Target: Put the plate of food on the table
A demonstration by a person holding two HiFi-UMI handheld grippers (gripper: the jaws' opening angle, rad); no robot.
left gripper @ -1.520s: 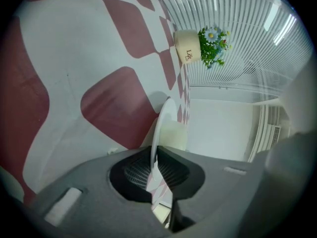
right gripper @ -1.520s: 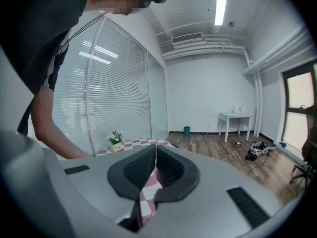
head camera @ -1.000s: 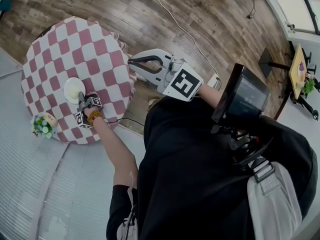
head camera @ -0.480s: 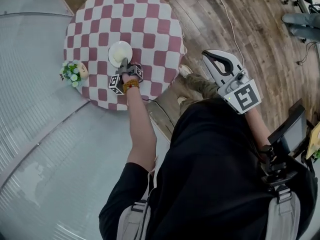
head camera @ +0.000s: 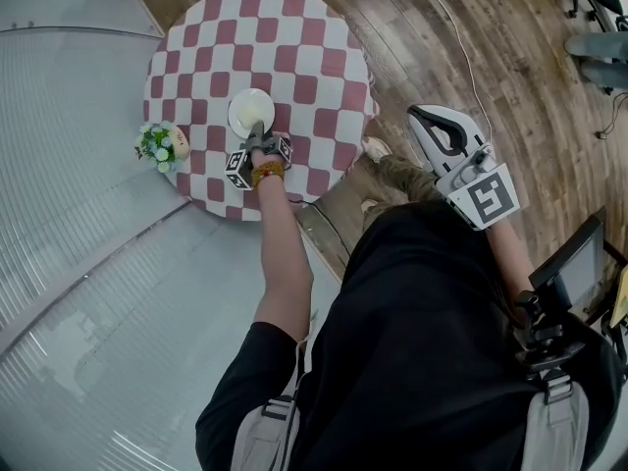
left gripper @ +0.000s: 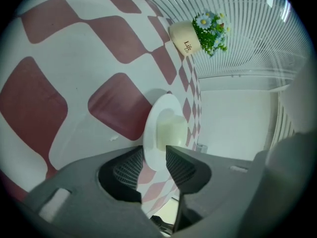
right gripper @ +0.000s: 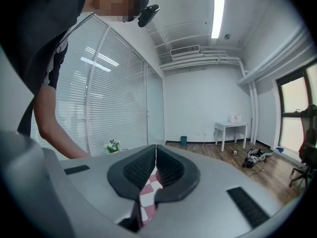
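Note:
A white plate (head camera: 251, 112) with a pale block of food (left gripper: 172, 129) rests on the round table with a red-and-white checked cloth (head camera: 294, 37). My left gripper (head camera: 257, 133) is at the plate's near rim. In the left gripper view the plate (left gripper: 157, 114) sits flat on the cloth, and its rim lies between the jaws of the left gripper (left gripper: 154, 155). Those jaws are opening and stand apart from the rim. My right gripper (head camera: 416, 116) is held in the air to the right of the table, over the wood floor. Its jaws (right gripper: 156, 150) are shut on nothing.
A small pot of flowers (head camera: 162, 145) stands at the table's left edge, close to the plate; it also shows in the left gripper view (left gripper: 198, 33). Slatted blinds and a glass wall run along the left. Cables lie on the wood floor (head camera: 461, 27).
The head view has swung, so the table sits higher in frame. The left gripper stays at the plate's near rim. The right gripper has moved from the table's edge out to the right.

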